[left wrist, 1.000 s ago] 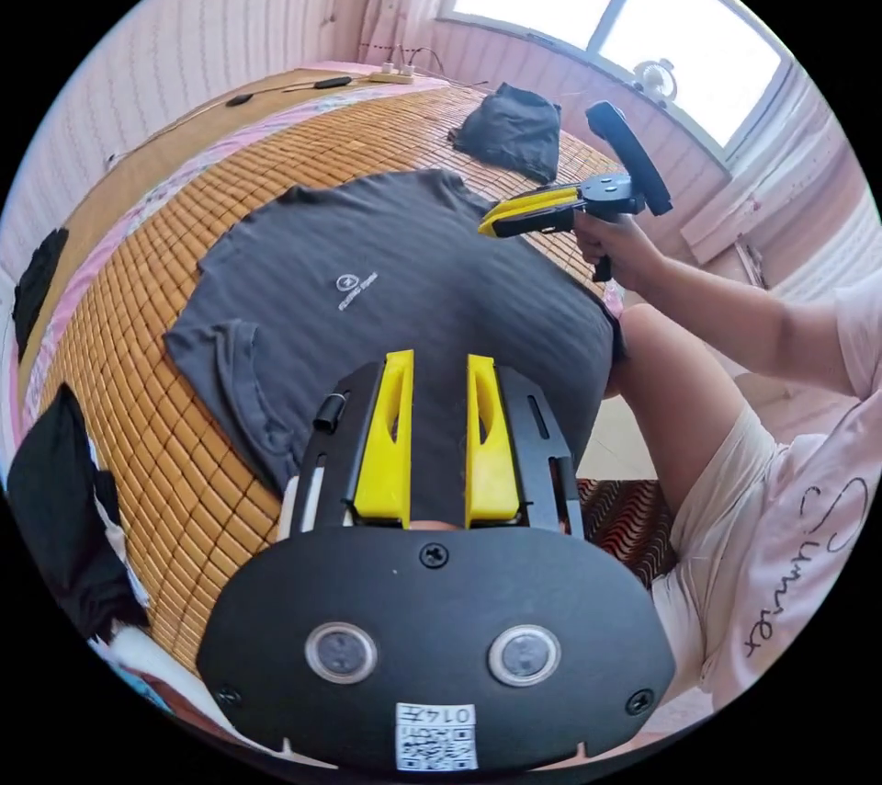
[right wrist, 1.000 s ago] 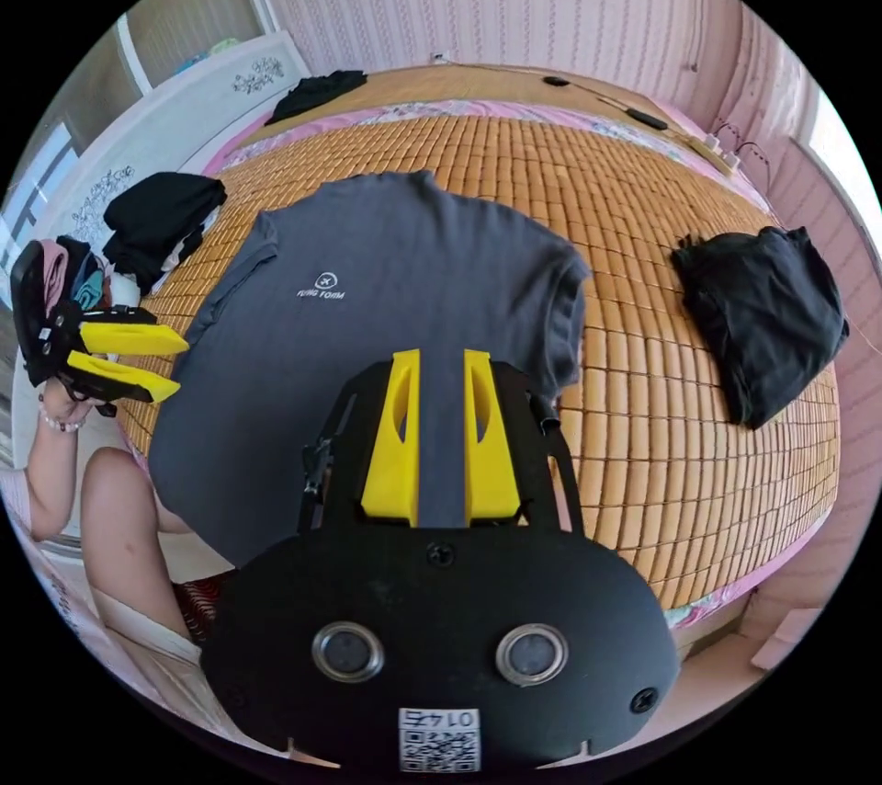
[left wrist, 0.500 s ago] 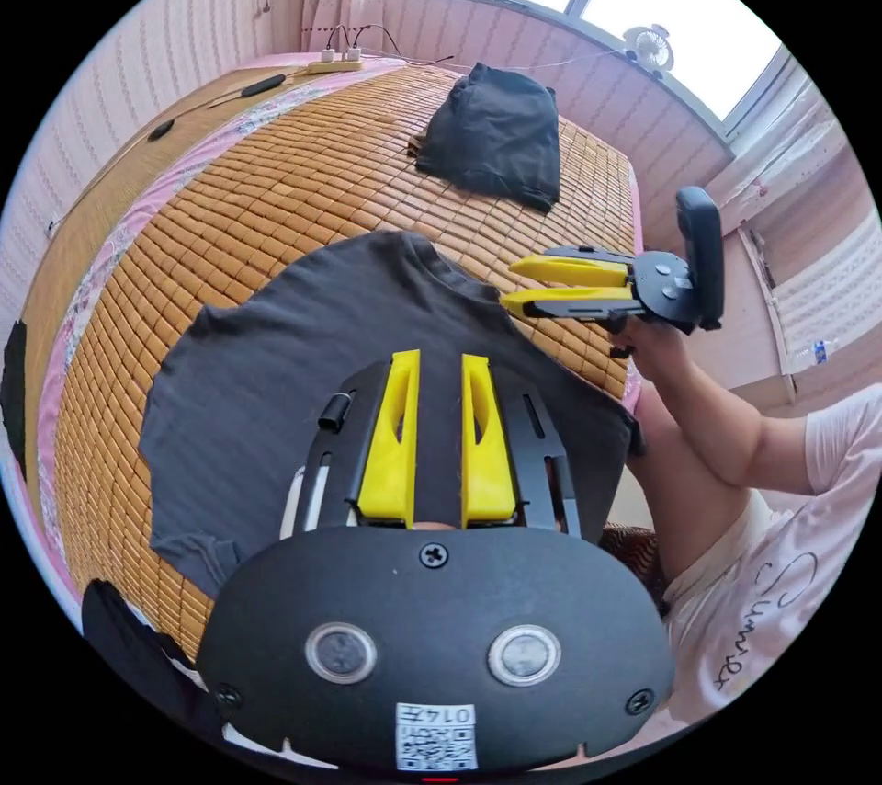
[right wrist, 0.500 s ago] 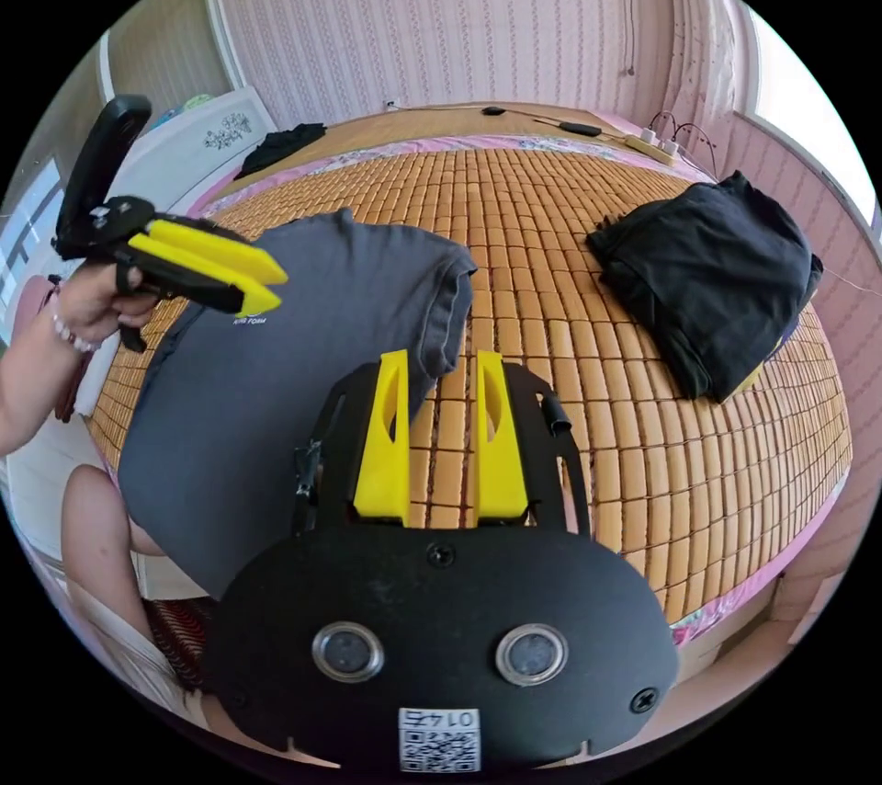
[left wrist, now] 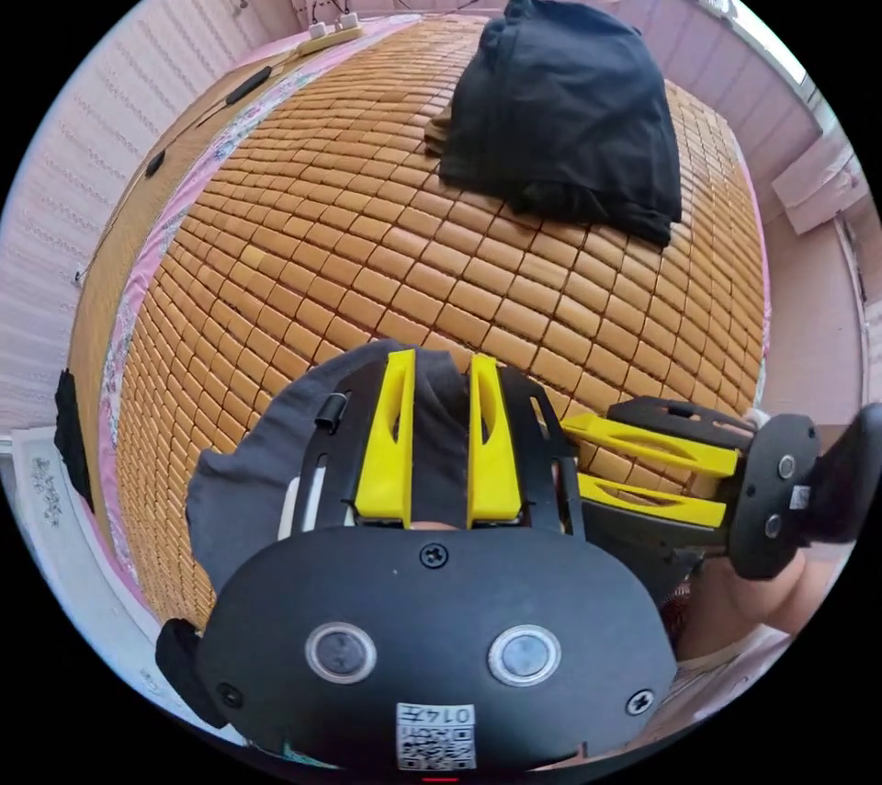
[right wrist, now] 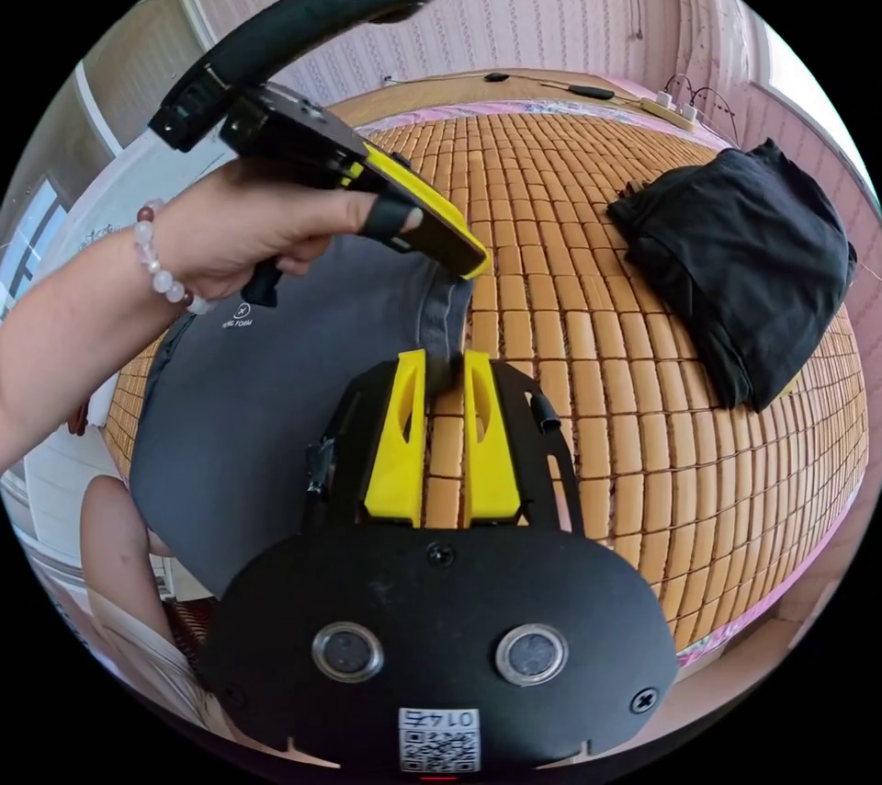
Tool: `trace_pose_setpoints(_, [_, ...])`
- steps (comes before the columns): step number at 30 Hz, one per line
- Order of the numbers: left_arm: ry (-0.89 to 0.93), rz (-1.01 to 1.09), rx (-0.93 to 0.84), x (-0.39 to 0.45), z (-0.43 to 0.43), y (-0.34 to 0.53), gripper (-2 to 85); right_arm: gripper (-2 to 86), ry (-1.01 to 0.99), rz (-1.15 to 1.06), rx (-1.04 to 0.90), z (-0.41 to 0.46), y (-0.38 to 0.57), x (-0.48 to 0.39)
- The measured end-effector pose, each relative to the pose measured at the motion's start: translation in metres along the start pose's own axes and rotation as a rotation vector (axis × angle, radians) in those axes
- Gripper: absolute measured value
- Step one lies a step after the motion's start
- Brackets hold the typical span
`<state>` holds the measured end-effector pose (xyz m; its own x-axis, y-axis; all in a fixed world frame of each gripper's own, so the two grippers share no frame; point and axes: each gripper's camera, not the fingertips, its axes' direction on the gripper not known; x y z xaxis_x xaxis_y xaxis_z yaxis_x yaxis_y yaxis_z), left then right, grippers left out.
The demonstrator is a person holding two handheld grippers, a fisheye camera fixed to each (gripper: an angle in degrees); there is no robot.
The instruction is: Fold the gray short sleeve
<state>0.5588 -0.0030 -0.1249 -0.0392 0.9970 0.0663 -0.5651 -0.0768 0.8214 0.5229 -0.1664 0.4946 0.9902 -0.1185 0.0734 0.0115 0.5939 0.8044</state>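
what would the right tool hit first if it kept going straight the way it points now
Most likely the gray short-sleeve shirt's sleeve, lying right at the right tool's tips, with the woven bamboo mat beyond; whether they already touch is unclear.

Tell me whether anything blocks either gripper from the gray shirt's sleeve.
Nothing visible does. The right gripper has the sleeve hem of the gray shirt between its open jaws, and the left gripper sits right over the same sleeve. The black garment lies apart on the mat.
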Motion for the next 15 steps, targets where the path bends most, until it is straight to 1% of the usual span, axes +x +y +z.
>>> trace_pose_setpoints(2, [-0.04, 0.061, -0.005, 0.01, 0.006, -0.009, 6.8, 5.6, -0.01, 0.015, 0.003, -0.003, 0.001, 0.009])
trace_pose_setpoints(4, [-0.034, 0.102, -0.004, 0.014, 0.009, -0.014, 3.9, 3.6, -0.043, 0.021, 0.014, -0.006, 0.001, 0.017])
trace_pose_setpoints(7, [-0.057, 0.097, 0.001, 0.011, 0.012, -0.017, 0.0, 1.7, -0.095, 0.015, 0.024, -0.009, 0.001, 0.026])
trace_pose_setpoints(9, [-0.045, 0.055, 0.03, 0.001, 0.008, -0.014, -0.6, 1.4, -0.099, 0.007, 0.035, -0.013, 0.002, 0.028])
trace_pose_setpoints(12, [-0.009, -0.073, 0.154, -0.029, -0.015, 0.012, -0.6, 1.6, -0.106, -0.073, 0.093, -0.025, 0.003, 0.024])
trace_pose_setpoints(14, [0.037, -0.197, 0.243, -0.058, -0.032, 0.051, 0.1, 2.3, -0.193, -0.251, 0.149, -0.037, 0.004, 0.011])
trace_pose_setpoints(15, [0.052, -0.228, 0.255, -0.065, -0.034, 0.061, 0.4, 2.7, -0.211, -0.28, 0.155, -0.039, 0.004, 0.009])
